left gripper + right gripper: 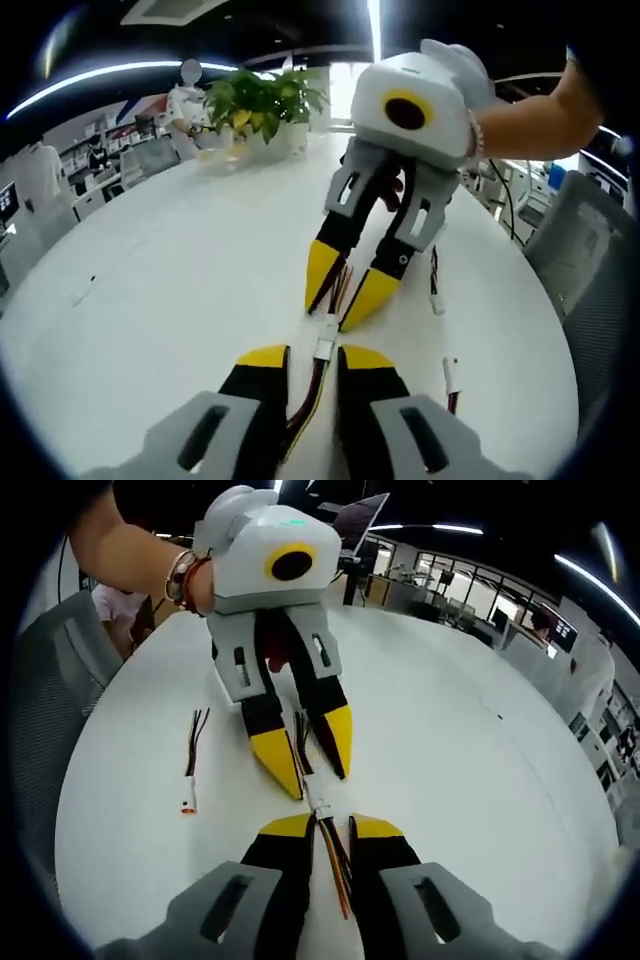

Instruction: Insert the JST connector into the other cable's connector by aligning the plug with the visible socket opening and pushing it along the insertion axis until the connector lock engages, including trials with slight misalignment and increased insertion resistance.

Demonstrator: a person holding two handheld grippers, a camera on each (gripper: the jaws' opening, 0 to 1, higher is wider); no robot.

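Two thin multi-wire cables with white JST connectors lie end to end on the white table (180, 290). My left gripper (315, 358) is shut on the near cable (308, 405), just behind its white connector (325, 349). My right gripper (340, 300) faces it, shut on the other cable (345, 283). In the right gripper view, my right gripper (332, 830) grips its wires (337, 868). There the white connectors (321, 805) meet between my right gripper and my left gripper (315, 765). I cannot tell how deep the plug sits.
Two spare cables (436, 285) (452, 380) lie beside the work spot; one spare cable (190, 760) is seen in the right gripper view. A potted plant (262, 100) stands at the table's far side. Grey chairs (590, 250) (50, 730) stand by the table edge.
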